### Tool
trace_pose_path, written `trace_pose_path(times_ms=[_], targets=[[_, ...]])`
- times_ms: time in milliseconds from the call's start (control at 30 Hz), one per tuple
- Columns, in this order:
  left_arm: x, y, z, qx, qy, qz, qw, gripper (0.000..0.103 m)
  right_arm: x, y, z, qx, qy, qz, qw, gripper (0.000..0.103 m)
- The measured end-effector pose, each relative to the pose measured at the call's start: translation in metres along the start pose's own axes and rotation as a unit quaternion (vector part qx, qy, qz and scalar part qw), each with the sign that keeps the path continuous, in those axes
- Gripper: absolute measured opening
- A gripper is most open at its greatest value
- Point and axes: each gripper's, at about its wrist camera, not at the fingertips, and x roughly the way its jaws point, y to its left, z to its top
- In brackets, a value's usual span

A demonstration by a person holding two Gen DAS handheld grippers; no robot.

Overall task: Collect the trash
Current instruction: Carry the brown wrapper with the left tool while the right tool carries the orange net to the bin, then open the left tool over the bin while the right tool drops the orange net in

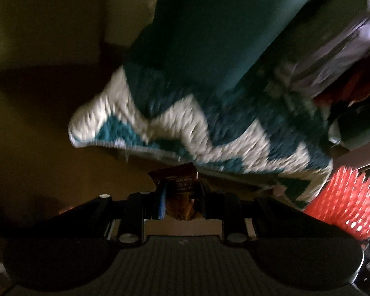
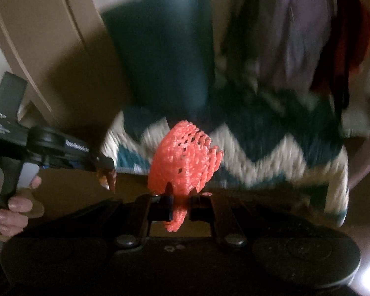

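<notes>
Blurrily, left gripper (image 1: 181, 192) clamped on half-hidden wrapper (image 1: 178, 183), right gripper (image 2: 181, 198) pinching orange foam net (image 2: 185, 155), smeared rug (image 1: 197, 123).

Wrapper (image 1: 182, 185) left of foam net (image 2: 185, 155), both before rug (image 2: 271, 153).

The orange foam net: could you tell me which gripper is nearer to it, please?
Right. The right gripper is shut on the orange foam net. The left gripper is off to its side, apart from it, clamping a brown wrapper.
</notes>
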Motion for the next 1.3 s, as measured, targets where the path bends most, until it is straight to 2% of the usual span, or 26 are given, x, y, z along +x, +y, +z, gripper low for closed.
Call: trace_pose_path(times_ms=[233, 400, 700, 900, 1067, 1200, 1300], targets=[[-0.069, -0.017, 0.049, 0.028, -0.073, -0.005, 0.9969, 0.025, -0.042, 0.028, 0.067, -0.053, -0.072, -0.002, 0.996, 0.009], [-0.119, -0.031, 0.09, 0.044, -0.138, -0.016, 0.9893, 0.025, -0.059, 0.04, 0.114, -0.072, -0.118, -0.015, 0.99, 0.009], [-0.168, -0.049, 0.183, 0.029, -0.216, -0.025, 0.9756, 0.025, -0.051, 0.059, 0.194, -0.095, -0.163, -0.04, 0.981, 0.009], [-0.151, -0.061, 0.23, 0.041, -0.222, -0.023, 0.9739, 0.025, -0.019, 0.056, 0.236, -0.092, -0.162, -0.064, 0.98, 0.009], [-0.102, -0.065, 0.256, 0.05, -0.199, -0.002, 0.9787, 0.026, 0.022, 0.044, 0.256, -0.081, -0.143, -0.073, 0.984, 0.009], [-0.06, -0.07, 0.266, 0.06, -0.173, 0.025, 0.9828, 0.026, 0.057, 0.033, 0.261, -0.08, -0.118, -0.078, 0.987, 0.009], [-0.039, -0.07, 0.272, 0.063, -0.158, 0.029, 0.985, 0.026, 0.08, 0.026, 0.267, -0.083, -0.099, -0.08, 0.988, 0.009]])
